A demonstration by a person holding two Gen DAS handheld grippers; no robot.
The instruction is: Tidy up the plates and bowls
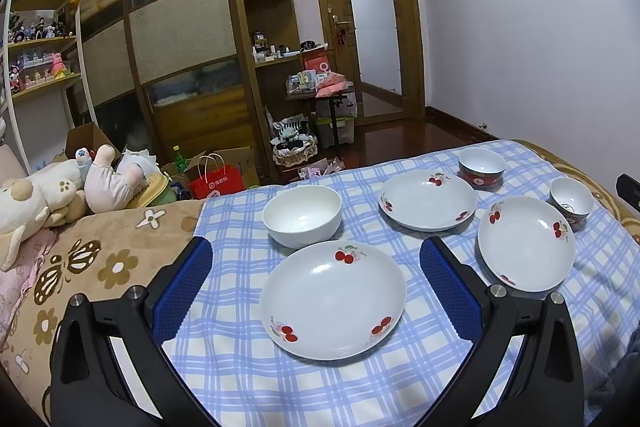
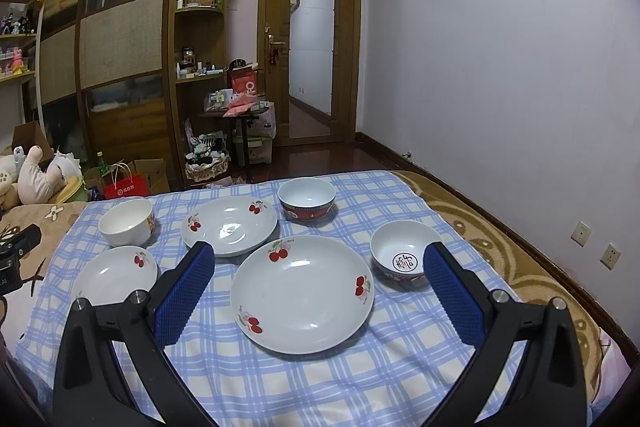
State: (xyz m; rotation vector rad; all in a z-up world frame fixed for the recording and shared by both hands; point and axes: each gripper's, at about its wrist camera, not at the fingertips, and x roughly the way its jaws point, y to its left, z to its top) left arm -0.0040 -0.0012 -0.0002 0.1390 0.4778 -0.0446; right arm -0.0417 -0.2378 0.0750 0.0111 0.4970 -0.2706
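Three white cherry-print plates lie on a blue checked cloth [image 1: 248, 379]. In the left wrist view, my left gripper [image 1: 317, 246] stands open above the nearest plate [image 1: 332, 301], with a plain white bowl [image 1: 302, 215] just beyond it. Farther right are a second plate [image 1: 427, 199], a third plate [image 1: 526, 243], a red bowl [image 1: 481, 167] and a smaller red bowl [image 1: 571, 201]. In the right wrist view, my right gripper [image 2: 319, 250] is open over the big plate [image 2: 302, 293]. The patterned bowl [image 2: 404, 255] sits by its right finger, and the red bowl [image 2: 307, 201] is behind.
The cloth lies on a bed with a brown flowered blanket [image 1: 100, 267]. Plush toys [image 1: 60, 195] are piled at the far left. A wall [image 2: 500, 67] runs along the right side. Beyond the bed are a wardrobe, shelves, bags and boxes on the floor.
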